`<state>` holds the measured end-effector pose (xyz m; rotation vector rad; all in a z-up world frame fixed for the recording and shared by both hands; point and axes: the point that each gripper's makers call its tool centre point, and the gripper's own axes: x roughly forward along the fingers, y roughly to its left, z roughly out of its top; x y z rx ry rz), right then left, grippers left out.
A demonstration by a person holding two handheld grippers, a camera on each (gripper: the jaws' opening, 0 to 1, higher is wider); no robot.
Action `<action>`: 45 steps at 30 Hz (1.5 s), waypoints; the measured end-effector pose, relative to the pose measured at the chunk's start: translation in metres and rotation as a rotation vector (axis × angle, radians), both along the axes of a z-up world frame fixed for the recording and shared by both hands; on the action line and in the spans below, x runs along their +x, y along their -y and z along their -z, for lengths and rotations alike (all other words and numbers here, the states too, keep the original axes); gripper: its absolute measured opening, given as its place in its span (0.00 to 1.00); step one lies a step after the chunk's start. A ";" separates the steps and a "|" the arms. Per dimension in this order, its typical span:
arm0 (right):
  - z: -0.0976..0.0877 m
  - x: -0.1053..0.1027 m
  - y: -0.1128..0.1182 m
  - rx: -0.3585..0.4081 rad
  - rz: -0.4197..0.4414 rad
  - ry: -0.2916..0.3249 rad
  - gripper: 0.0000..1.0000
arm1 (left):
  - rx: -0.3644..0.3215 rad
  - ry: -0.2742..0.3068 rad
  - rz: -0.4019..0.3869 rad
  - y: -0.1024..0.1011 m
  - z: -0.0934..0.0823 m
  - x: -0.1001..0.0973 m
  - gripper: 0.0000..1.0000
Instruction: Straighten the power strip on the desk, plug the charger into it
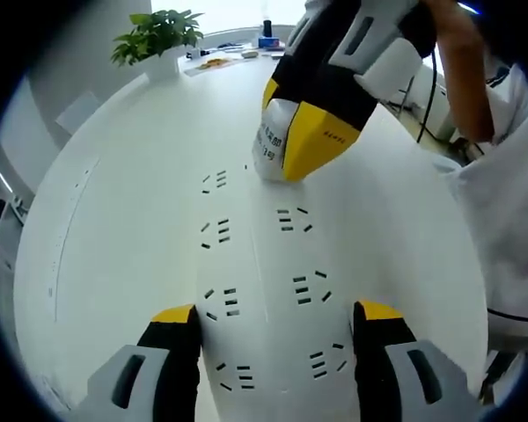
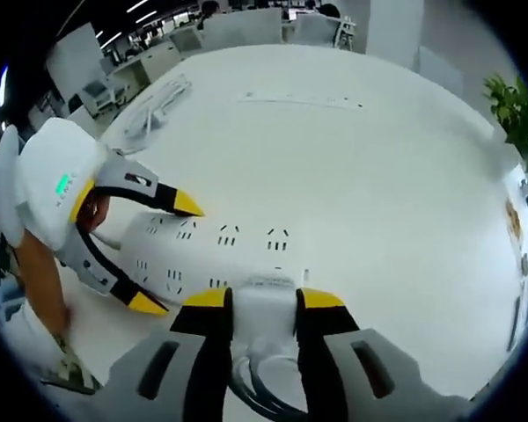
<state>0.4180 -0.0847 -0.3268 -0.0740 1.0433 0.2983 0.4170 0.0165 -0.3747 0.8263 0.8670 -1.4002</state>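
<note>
A white power strip (image 1: 264,290) with two rows of sockets lies on the white desk (image 1: 123,193). My left gripper (image 1: 277,312) straddles its near end, a yellow-tipped jaw tight against each long side; it also appears as the left gripper (image 2: 167,253). My right gripper (image 2: 264,299) is shut on a white charger (image 2: 264,309), whose dark cable (image 2: 255,391) loops beneath the jaws. In the left gripper view the right gripper (image 1: 280,145) holds the charger (image 1: 268,145) down on the strip's far end. Its prongs are hidden.
A potted plant (image 1: 158,35) and small items (image 1: 216,61) stand at the desk's far edge. A coiled white cable (image 2: 154,110) and a flat white bar (image 2: 299,98) lie farther off. A person's arm (image 1: 462,70) and white clothing (image 1: 510,220) are at the right.
</note>
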 end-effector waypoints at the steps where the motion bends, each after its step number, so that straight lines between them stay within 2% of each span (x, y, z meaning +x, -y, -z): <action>1: 0.000 0.001 0.000 0.016 0.004 0.003 0.27 | -0.001 0.000 0.000 0.000 0.000 0.000 0.71; 7: -0.001 0.003 -0.002 0.028 -0.017 0.019 0.28 | -0.003 -0.001 -0.001 -0.001 0.000 0.000 0.72; 9: -0.001 0.003 -0.004 0.003 -0.093 0.044 0.29 | -0.003 -0.001 -0.001 -0.001 0.000 0.000 0.72; 13: -0.003 0.003 -0.005 -0.030 -0.153 0.077 0.30 | -0.006 -0.001 0.002 -0.002 0.000 0.001 0.72; 18: -0.014 0.005 -0.012 -0.060 -0.273 0.159 0.33 | -0.006 -0.001 0.002 -0.002 0.001 0.002 0.72; 21: -0.015 0.003 -0.013 -0.081 -0.307 0.175 0.33 | -0.006 -0.001 0.002 -0.002 0.001 0.001 0.72; 27: -0.016 -0.001 -0.015 -0.064 -0.331 0.192 0.38 | -0.009 -0.002 0.003 -0.001 0.001 0.001 0.72; 32: -0.018 0.000 -0.017 -0.068 -0.370 0.223 0.49 | -0.010 -0.002 0.002 -0.001 0.001 0.001 0.72; 40: -0.014 -0.004 -0.012 -0.082 -0.386 0.222 0.53 | -0.012 -0.003 0.003 0.000 0.001 0.001 0.72; 43: -0.021 -0.003 -0.010 -0.088 -0.390 0.256 0.60 | -0.013 -0.003 0.003 0.000 0.000 0.001 0.72; 45: -0.032 -0.001 -0.012 -0.090 -0.421 0.318 0.61 | -0.013 -0.003 0.003 0.000 0.000 0.001 0.72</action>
